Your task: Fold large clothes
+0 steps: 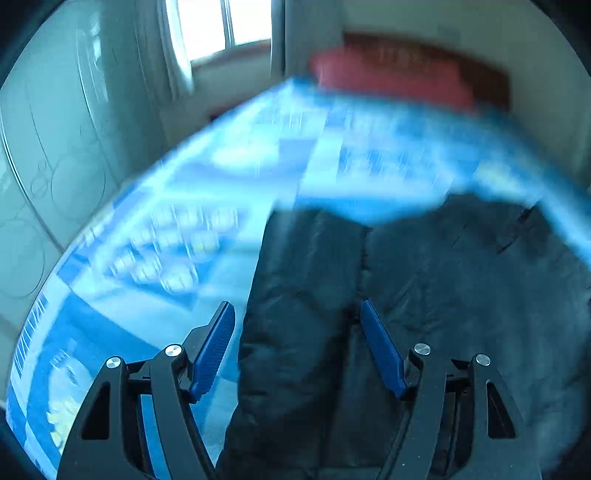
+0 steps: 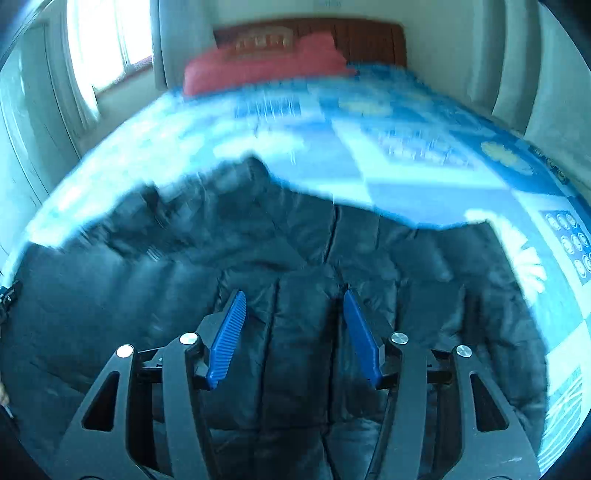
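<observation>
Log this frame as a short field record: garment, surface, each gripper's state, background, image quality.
garment: dark padded jacket, spread out flat
surface: bed with blue patterned cover
left gripper: open, above the jacket, holding nothing
right gripper: open, above the jacket, holding nothing
background: red pillow, wooden headboard, window
image quality: motion blur in both views

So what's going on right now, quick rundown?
Left gripper open, empty. Right gripper open, empty. Dark puffy jacket spread on the blue patterned bedspread, unfolded. Nothing in the way; frames blurred.
</observation>
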`<state>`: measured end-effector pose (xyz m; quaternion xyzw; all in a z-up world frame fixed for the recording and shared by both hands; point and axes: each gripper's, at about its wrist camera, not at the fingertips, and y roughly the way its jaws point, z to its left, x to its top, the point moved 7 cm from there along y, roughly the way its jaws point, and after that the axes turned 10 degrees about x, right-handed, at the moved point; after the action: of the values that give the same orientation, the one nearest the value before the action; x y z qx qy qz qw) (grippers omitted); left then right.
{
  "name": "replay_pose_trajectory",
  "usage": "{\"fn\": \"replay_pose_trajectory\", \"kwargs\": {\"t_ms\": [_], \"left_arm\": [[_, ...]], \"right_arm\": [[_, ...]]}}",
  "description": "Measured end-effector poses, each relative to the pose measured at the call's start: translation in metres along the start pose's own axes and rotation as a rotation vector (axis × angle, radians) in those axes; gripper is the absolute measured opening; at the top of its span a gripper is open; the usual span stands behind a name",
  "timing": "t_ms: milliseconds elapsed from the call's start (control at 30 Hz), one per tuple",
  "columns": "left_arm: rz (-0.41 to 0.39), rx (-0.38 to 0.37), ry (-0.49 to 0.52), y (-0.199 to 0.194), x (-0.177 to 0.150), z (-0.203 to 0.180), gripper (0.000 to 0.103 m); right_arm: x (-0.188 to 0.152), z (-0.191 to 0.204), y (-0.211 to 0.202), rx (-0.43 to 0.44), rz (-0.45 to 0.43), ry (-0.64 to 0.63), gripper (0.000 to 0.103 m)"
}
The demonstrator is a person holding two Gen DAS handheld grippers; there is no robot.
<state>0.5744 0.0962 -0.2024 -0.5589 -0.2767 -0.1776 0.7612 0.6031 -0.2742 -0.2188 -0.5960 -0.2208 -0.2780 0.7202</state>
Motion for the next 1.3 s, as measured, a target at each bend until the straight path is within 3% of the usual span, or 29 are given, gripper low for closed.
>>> {"fn": "replay_pose_trajectory", "kwargs": {"t_ms": [67, 167, 333, 400, 500, 567, 767, 967, 1133, 1300], "left_arm": [[0.013, -0.022, -0.025, 0.006, -0.005, 0.003, 0.072], [-0.004, 0.003, -0.05, -0.015, -0.006, 0.013, 0.07], [-0.141, -0.135, -0.043, -0.084, -0.03, 0.0, 0.07], [-0.123, -0.147, -0.003, -0.081, -0.042, -0.014, 0.07], [-0.04, -0.11, 0.07, -0.05, -0.056, -0.033, 0.073], [-0.041, -0.104, 0.07, -0.05, -0.053, -0.033, 0.073], [-0.032, -0.172, 0.017, -0.098, -0.072, 0.005, 0.072], [-0.032, -0.168, -0.021, -0.152, -0.14, 0.068, 0.072], [0.022, -0.174, -0.071, -0.189, -0.219, 0.124, 0.072], [0.112, -0.255, -0.18, -0.212, -0.284, 0.156, 0.072]], "right_arm": [[-0.001, 0.001, -0.003, -0.007, -0.012, -0.009, 0.056], [-0.003, 0.006, -0.027, -0.009, -0.039, -0.026, 0.056], [-0.039, 0.014, -0.069, -0.008, -0.067, -0.061, 0.056], [-0.053, 0.009, -0.063, -0.045, -0.03, -0.067, 0.056], [-0.066, 0.001, -0.049, -0.014, -0.014, -0.037, 0.06], [-0.063, -0.001, -0.054, 0.014, -0.02, -0.015, 0.06], [-0.085, -0.011, -0.127, 0.043, -0.055, 0.032, 0.06], [-0.166, -0.04, -0.214, 0.012, -0.031, 0.06, 0.062], [-0.245, -0.062, -0.266, -0.012, 0.008, 0.134, 0.063], [-0.318, -0.069, -0.297, -0.007, 0.065, 0.175, 0.063]]}}
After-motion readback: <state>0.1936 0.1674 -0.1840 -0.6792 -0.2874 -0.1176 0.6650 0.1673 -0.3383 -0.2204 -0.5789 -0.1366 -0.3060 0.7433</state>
